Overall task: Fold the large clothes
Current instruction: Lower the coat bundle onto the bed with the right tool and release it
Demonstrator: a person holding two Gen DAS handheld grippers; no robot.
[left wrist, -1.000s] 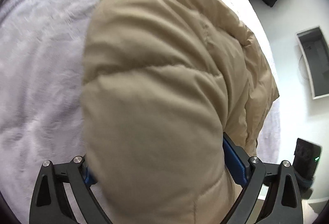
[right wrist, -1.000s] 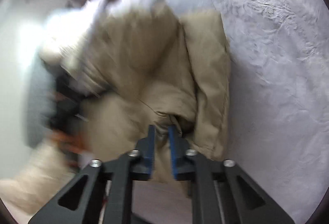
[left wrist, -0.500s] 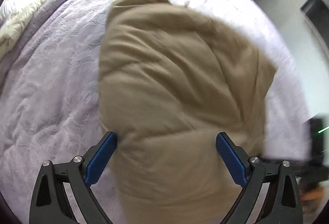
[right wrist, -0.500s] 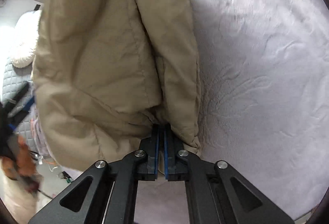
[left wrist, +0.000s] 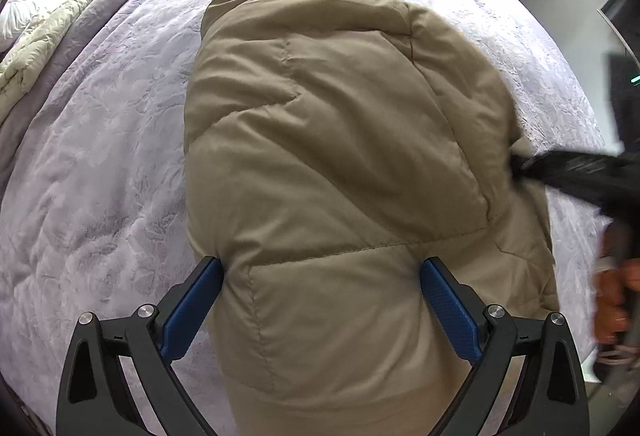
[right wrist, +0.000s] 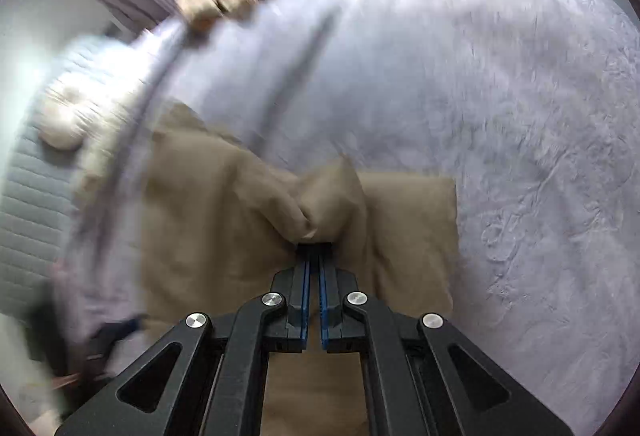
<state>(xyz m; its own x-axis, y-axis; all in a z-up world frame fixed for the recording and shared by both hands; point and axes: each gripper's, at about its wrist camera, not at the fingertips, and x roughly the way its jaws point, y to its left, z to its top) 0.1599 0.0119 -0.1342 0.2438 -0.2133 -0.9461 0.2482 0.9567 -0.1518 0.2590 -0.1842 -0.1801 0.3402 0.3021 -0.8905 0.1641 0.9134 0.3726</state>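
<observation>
Tan quilted puffer jacket (left wrist: 340,163) bunched on lavender bed (left wrist: 92,171); left claw (left wrist: 322,310) spread, right claw (right wrist: 314,268) pinching fabric.

The left gripper (left wrist: 322,284) has its jaws spread wide, the blue pads (left wrist: 192,310) standing on either side of the jacket (left wrist: 340,139) without pressing it. The right gripper (right wrist: 314,260) has its jaws closed almost together, pinching a bunched fold of the jacket at the tips. In the left view it reaches in from the right edge, blurred.
</observation>
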